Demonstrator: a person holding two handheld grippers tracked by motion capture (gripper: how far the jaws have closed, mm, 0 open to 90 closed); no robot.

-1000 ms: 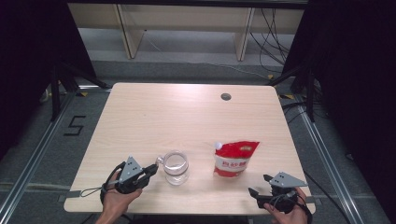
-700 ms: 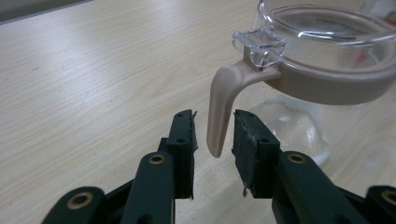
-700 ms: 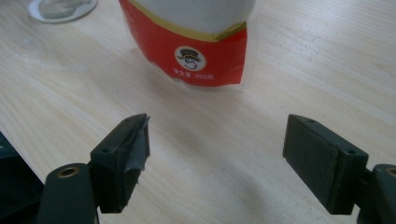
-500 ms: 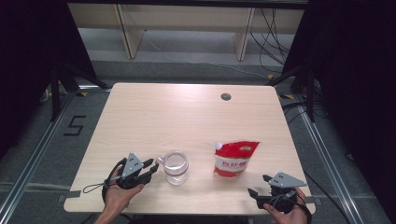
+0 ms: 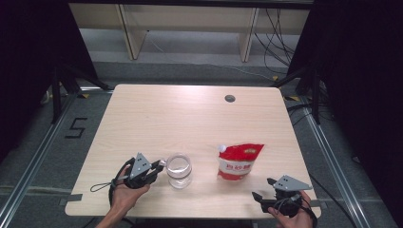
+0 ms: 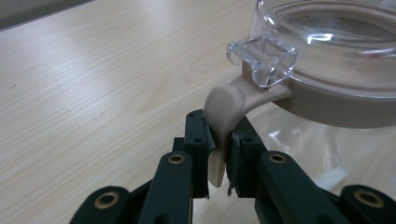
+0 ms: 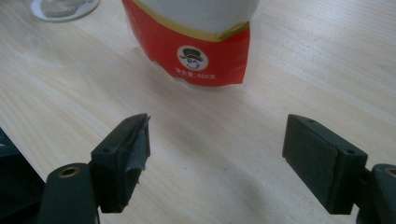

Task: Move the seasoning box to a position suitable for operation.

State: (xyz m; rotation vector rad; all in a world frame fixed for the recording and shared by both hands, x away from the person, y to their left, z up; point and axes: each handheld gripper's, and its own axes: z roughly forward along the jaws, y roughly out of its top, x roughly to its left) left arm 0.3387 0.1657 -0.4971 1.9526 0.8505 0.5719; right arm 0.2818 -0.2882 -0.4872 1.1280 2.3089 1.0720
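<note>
The left gripper (image 5: pixel 153 169) sits at the near left of the counter (image 5: pixel 190 114), jaws clamped on the beige latch tab (image 6: pixel 223 126) of the clear jar (image 5: pixel 179 169). The jaws have just been closing, with the tab between the pads. The jar stands upright just right of this gripper, toward the front edge. Its walls look like rigid clear glass or plastic: treat it as stiff, smooth, probably slippery and breakable if tipped. The tab is thin and curved, a small hold; it likely suits lifting the transparent lid (image 6: pixel 327 42) rather than carrying the jar. For moving the jar, grip across the body or the beige collar.

Further right, the red pouch (image 5: pixel 238 160) lies flat on the counter. It appears soft and pliable, with contents that would shift; take it near the spouted top.

The right gripper (image 5: pixel 262 198) rests at the near right corner, jaws wide apart and empty, aimed at the pouch's lower edge.
</note>
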